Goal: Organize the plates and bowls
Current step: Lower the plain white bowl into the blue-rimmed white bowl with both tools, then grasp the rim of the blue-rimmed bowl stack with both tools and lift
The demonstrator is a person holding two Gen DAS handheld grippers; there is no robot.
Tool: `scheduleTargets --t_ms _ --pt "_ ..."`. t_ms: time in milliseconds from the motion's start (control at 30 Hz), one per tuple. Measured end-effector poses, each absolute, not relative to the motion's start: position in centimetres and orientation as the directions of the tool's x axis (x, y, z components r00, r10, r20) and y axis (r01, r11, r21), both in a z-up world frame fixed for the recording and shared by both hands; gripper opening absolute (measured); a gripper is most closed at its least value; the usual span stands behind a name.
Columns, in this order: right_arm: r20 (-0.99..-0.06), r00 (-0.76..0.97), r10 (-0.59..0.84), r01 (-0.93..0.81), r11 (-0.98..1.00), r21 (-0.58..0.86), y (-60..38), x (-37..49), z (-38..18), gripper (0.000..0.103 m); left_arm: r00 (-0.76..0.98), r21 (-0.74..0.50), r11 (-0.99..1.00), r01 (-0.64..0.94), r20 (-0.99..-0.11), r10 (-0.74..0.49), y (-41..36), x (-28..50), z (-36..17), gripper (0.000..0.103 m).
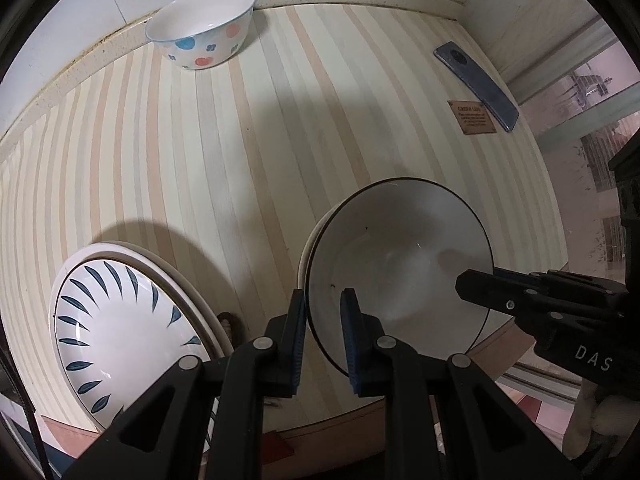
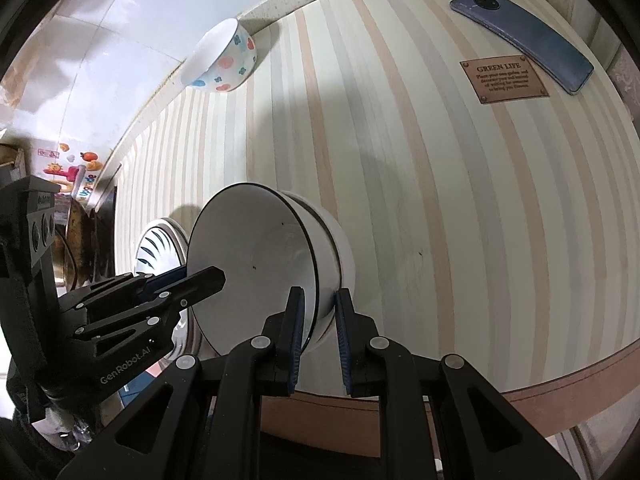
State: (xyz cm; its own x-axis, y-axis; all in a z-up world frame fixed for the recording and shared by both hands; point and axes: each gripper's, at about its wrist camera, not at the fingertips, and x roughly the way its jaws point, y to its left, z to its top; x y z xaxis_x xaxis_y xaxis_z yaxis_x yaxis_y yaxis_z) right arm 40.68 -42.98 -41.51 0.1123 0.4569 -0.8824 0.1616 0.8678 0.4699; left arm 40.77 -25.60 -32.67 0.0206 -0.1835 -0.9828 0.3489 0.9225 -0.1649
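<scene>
Steeply tilted, both grippers [image 1: 323, 336] [image 2: 318, 338] pinch bowl [image 1: 400, 264].

Round striped table [image 2: 420, 200] set against white tiled wall [image 2: 100, 40]; glass window [image 1: 592, 92] beside table's far right edge. Shadows across tabletop.

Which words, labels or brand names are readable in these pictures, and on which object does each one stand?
"GREEN LIFE": heading of the brown tag on the striped tablecloth.
Small lines under that heading: too small to read reliably.
"GenRobot.AI": body of the left claw.
"DAS": body of the right claw; the rest is cut off.
Colourful stickers on the wall: unreadable.
</scene>
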Motion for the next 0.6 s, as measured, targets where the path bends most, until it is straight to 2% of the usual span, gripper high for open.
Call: scheduleTargets --t_ms 400,600 --pt "-0.895 0.062 0.442 0.140 0.884 0.446 -42.5 41.7 -41.6 0.018 0.023 -0.132 0.927 0.351 -0.988 -0.150 -25.8 40.8 -33.0 0.015" --pt "-0.878 0.045 0.477 0.146 0.866 0.478 -43.7 42.8 -39.9 0.018 0.008 -0.194 0.929 0.317 -0.978 -0.207 -24.3 41.9 -30.7 0.015"
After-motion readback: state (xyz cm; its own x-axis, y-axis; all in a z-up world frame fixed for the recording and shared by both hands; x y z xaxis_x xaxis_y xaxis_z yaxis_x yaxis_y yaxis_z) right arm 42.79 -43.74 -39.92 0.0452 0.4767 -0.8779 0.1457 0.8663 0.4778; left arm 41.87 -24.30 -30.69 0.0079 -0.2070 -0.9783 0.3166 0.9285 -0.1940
